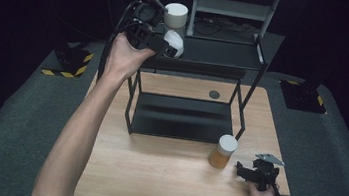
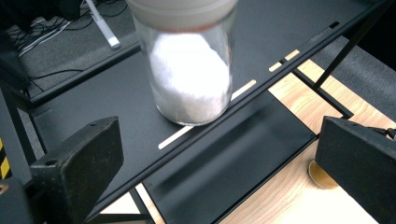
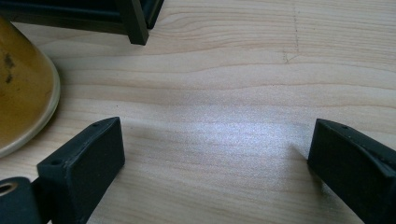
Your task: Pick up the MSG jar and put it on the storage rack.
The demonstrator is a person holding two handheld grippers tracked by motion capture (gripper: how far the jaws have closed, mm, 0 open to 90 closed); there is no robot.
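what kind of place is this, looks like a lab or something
Probably a recording or test setup rather than a home: a small wooden table on grey carpet against a dark backdrop, a black metal shelf rack holding a jar of white powder, and hazard-striped stand bases at the sides.

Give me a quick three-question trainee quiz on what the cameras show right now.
1. True or false: the left gripper is clamped on the jar of white powder.
2. Where does that jar stand? A) on the wooden table B) on the top shelf of the black rack C) on the floor
3. Fill in: the jar nearest the right gripper holds ____ contents.

Key: 1 false, its jaws stand wide open short of the jar. 2 B. 3 orange.
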